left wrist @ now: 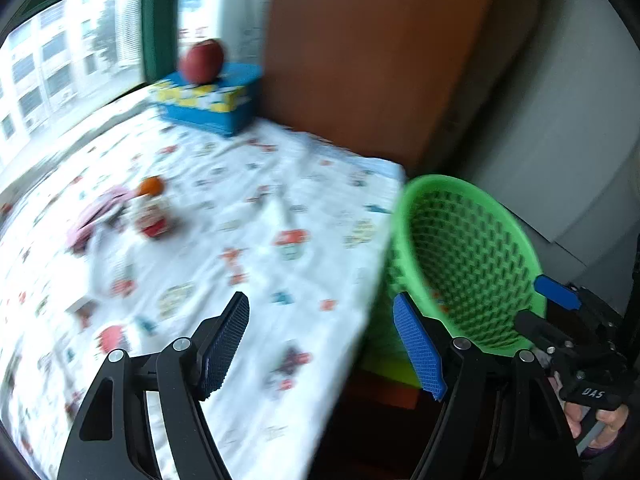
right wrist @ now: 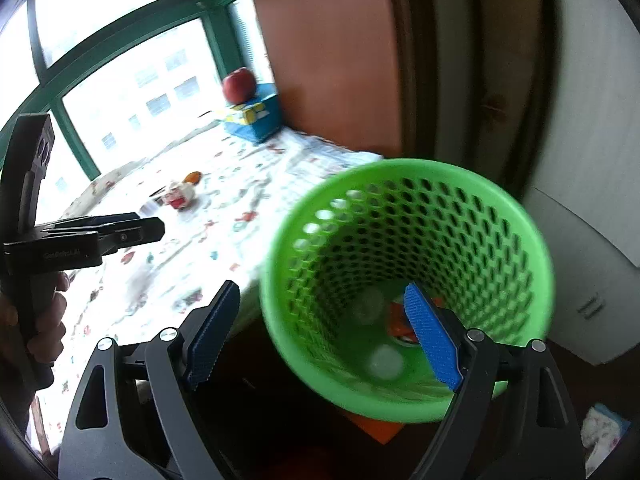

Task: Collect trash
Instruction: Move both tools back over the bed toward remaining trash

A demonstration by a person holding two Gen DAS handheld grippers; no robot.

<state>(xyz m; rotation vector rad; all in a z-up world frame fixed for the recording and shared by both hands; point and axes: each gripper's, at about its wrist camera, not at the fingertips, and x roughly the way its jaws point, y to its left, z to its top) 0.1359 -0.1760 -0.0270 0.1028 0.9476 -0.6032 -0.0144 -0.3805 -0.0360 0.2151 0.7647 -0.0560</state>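
Both the left gripper (left wrist: 320,344) and right gripper (right wrist: 324,332) hang with jaws apart, empty. The green bin (right wrist: 408,280), lower right beside the table (left wrist: 240,208), awaits wrappers (left wrist: 148,216) at left.

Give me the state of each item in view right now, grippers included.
left gripper: open, empty, over the table edge.
right gripper: open, empty, above the basket mouth.
green basket: beside the table, some scraps at its bottom.
apple: resting on the blue box.
red-and-white wrapper: lying on the tablecloth, beside a small orange item.
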